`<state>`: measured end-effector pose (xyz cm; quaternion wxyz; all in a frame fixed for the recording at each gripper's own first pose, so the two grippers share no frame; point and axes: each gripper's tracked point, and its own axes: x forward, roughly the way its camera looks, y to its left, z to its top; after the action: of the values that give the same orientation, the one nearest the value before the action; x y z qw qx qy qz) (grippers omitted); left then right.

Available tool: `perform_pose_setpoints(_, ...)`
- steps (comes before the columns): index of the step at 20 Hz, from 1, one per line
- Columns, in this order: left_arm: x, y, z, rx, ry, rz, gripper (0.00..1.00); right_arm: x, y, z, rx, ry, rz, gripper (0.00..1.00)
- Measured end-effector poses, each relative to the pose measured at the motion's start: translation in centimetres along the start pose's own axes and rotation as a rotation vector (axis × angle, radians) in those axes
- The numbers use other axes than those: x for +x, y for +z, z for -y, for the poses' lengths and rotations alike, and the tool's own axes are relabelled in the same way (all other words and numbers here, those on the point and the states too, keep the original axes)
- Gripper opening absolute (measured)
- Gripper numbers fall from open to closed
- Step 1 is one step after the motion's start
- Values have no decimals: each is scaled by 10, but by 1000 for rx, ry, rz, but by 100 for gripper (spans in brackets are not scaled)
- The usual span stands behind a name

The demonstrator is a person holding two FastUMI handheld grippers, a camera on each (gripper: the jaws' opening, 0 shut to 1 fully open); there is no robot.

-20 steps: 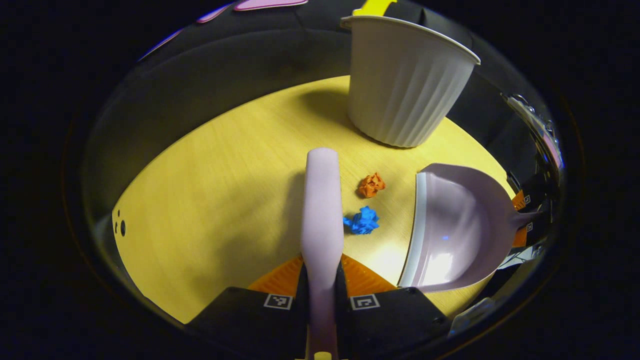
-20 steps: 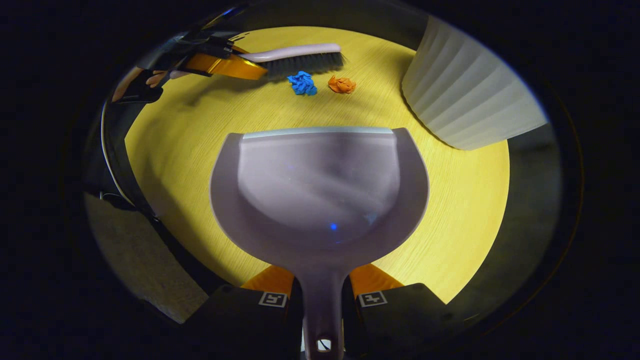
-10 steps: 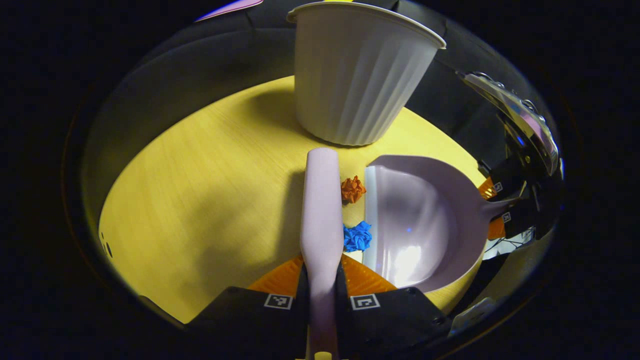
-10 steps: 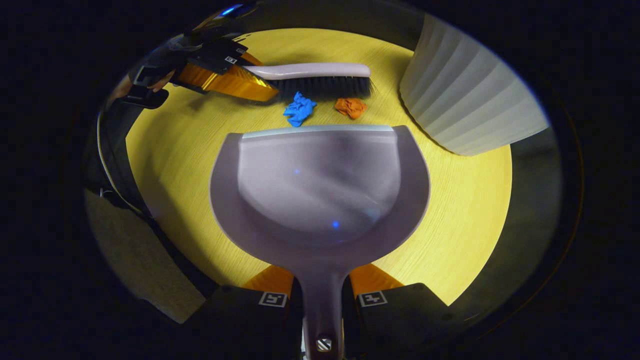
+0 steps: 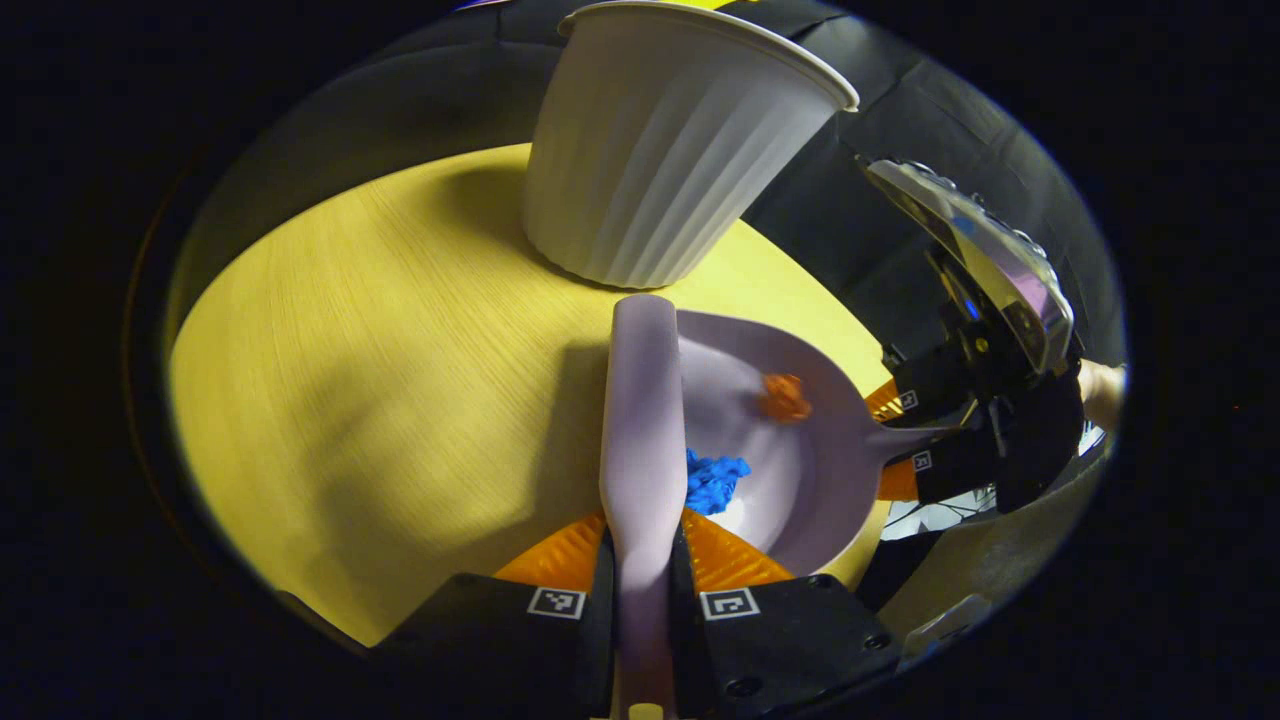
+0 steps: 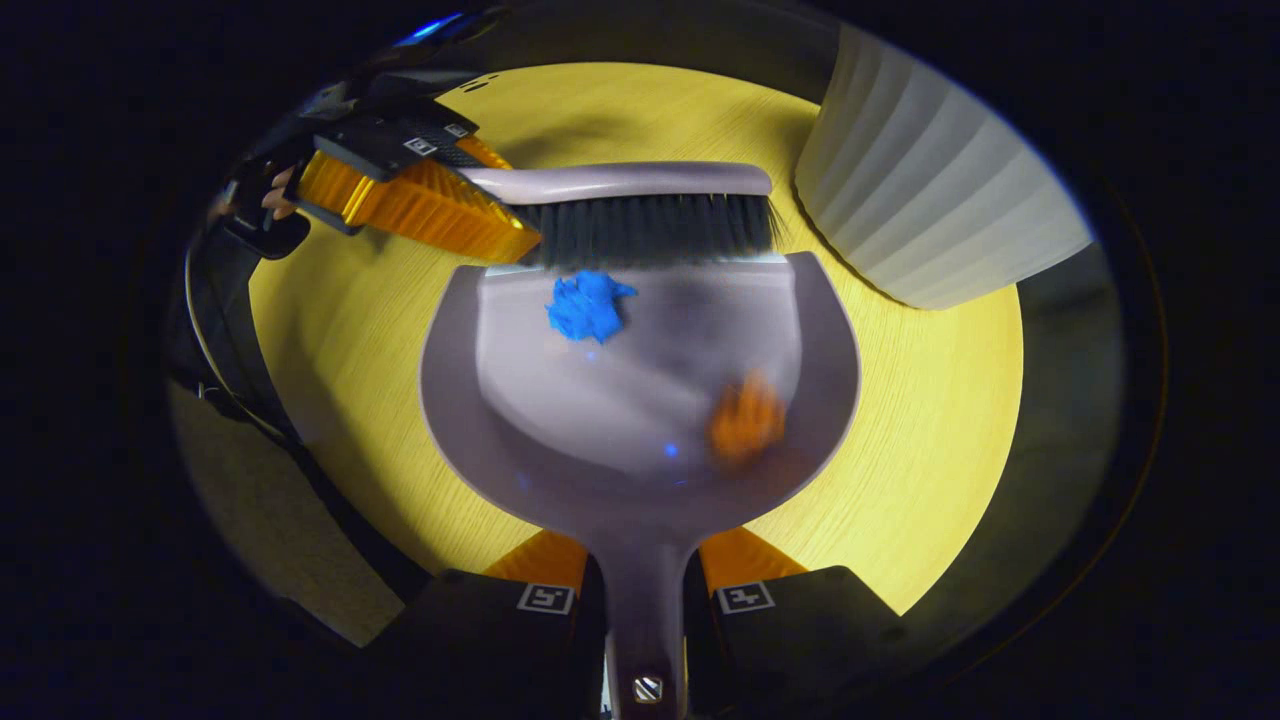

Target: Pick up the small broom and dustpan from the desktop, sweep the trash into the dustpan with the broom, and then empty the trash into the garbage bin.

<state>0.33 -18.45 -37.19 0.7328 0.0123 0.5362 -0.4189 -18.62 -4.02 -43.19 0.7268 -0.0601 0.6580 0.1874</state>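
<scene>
My left gripper (image 5: 640, 560) is shut on the handle of the pale lilac broom (image 5: 643, 400). In the right gripper view the broom (image 6: 640, 205) rests its dark bristles on the front lip of the lilac dustpan (image 6: 560, 440), with the left gripper (image 6: 400, 190) behind it. My right gripper (image 6: 645, 600) is shut on the dustpan's handle. A blue paper ball (image 6: 585, 305) lies just inside the lip. An orange paper ball (image 6: 745, 420), blurred, sits deeper in the pan. From the left gripper view the dustpan (image 5: 820, 450) holds the blue ball (image 5: 715, 480) and orange ball (image 5: 785, 397).
A white ribbed garbage bin (image 5: 660, 150) stands on the yellow round wooden tabletop (image 5: 380, 380) just beyond the broom's tip; it is at the upper right in the right gripper view (image 6: 930, 200). The table edge (image 6: 330, 500) drops to a grey floor.
The broom has swept both paper balls over the lip into the dustpan; the orange one has rolled toward the handle. Broom and pan have come together, closer to the bin.
</scene>
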Motion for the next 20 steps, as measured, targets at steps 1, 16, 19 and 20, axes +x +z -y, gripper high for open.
perform_pose_setpoints(1, -3, 1, 1, -6, 2, 6, 27, 0, -1, 0, 9, -3, 5, 41)
perform_pose_setpoints(16, -70, -25, -46, -109, 292, 165, 28, -69, -17, 14, 285, -141, 132, 37)
perform_pose_setpoints(19, -79, -43, -55, -115, 310, 161, 26, -104, -16, 16, 332, -171, 132, 37)
perform_pose_setpoints(20, -81, -49, -56, -115, 312, 155, 26, -115, -14, 17, 349, -177, 129, 37)
